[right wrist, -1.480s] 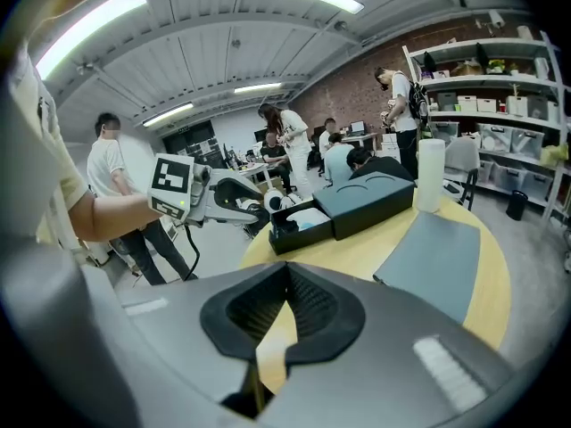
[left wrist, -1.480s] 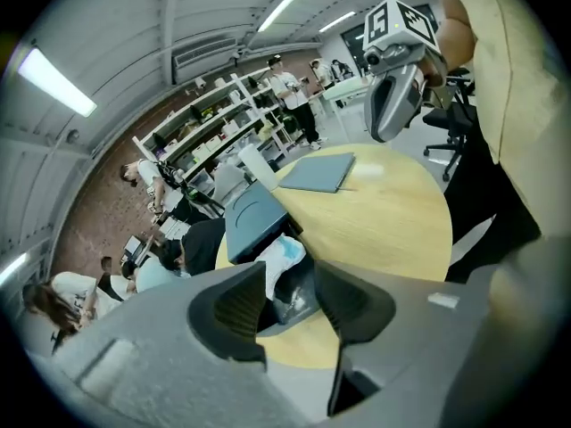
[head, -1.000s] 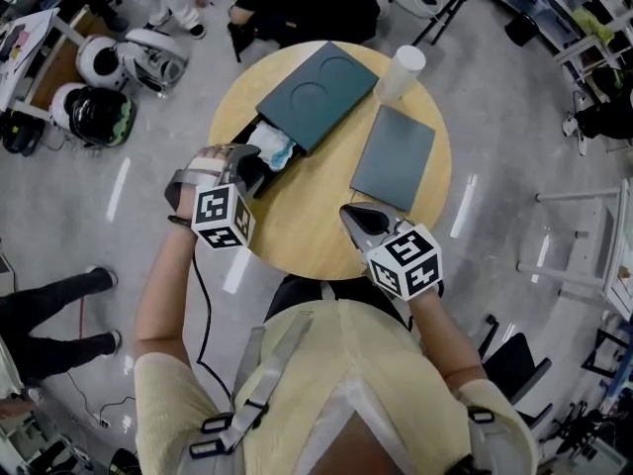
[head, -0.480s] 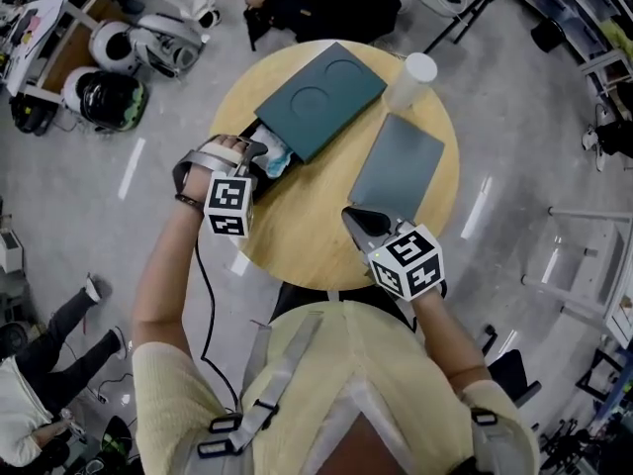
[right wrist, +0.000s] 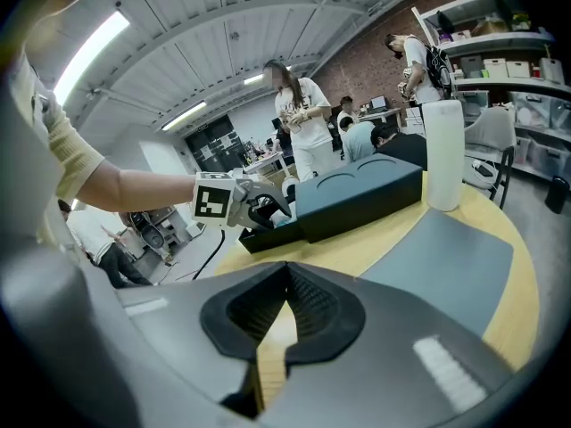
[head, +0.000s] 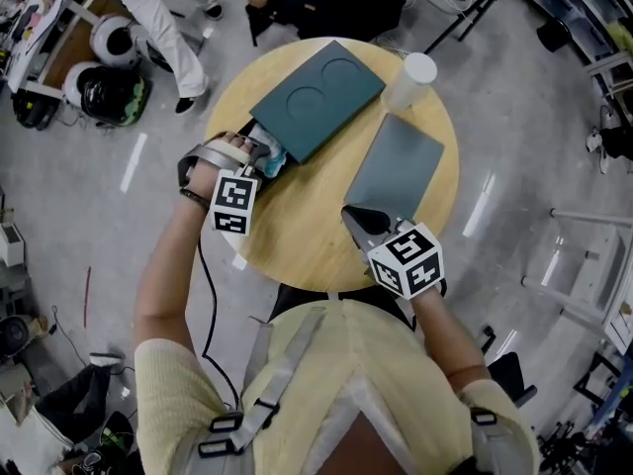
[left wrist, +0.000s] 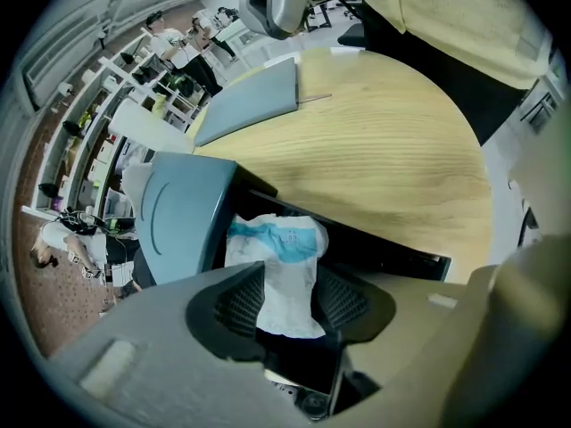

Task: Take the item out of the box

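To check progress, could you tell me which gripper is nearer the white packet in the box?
Left: the left gripper's fingers are closing around the packet; the right gripper is apart, at the table's near edge.

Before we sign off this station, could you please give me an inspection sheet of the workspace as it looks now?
Surface: round wooden table, light wood.
Job's things: dark box with its black tray slid partly out; a white-and-blue packet lies in the tray.
Clutter: flat grey-green panel; white cup.
Grippers: left gripper at the tray, jaws closing with the packet between them; right gripper shut, nothing in it, over the table's near edge.
Cables: black cable runs down beside the person's left arm toward the floor.
Surroundings: person standing beyond the table; round black-and-white gear on the floor.
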A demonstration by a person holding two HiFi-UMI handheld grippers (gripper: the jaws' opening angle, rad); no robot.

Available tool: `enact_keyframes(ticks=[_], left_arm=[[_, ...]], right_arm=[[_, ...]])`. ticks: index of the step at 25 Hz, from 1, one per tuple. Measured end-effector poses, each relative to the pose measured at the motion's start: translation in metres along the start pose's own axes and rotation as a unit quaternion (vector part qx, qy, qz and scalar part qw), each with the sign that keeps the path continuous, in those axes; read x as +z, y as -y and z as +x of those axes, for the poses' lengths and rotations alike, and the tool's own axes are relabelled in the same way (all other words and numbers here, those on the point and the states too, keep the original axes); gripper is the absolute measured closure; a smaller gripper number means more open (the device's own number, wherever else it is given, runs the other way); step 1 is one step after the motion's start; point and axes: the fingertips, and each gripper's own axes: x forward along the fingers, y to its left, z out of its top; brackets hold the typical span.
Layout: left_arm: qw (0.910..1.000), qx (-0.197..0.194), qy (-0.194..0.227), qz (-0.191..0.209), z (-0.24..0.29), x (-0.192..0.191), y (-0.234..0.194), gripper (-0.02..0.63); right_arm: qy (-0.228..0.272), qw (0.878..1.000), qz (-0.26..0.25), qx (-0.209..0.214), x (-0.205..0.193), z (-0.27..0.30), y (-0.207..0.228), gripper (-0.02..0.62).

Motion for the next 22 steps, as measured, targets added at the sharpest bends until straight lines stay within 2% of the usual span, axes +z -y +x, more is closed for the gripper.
enact_keyframes(ticks=[3,5,13,17,22], left_arm=[[0.9999,0.01,0.002,0.009,-0.002,0.003,0.0,0.506],[0.9999,0.012,0.002,0.011,-0.005,0.005,-0.002,0.524],[0.9999,0.01,0.0,-0.012,-0.029,0.003,0.0,0.538],[1.0,0.001,-0.005,-0.007,-0.046,0.002,0.005,0.538],[0.9997,0.016,-0.002,-0.018,-0.071,0.002,0.008,0.538]], right_arm=[[-0.001,1.0,-0.002,0.003,-0.001,0.0,-0.002,0.591],[-0.001,1.0,-0.004,0.004,0.0,-0.002,-0.002,0.591],[0.007,1.0,-0.018,0.003,0.007,-0.006,-0.007,0.591],[0.01,1.0,-0.022,0.002,0.011,-0.007,-0.011,0.591],[0.011,0.999,-0.033,0.0,0.016,-0.004,-0.015,0.591]])
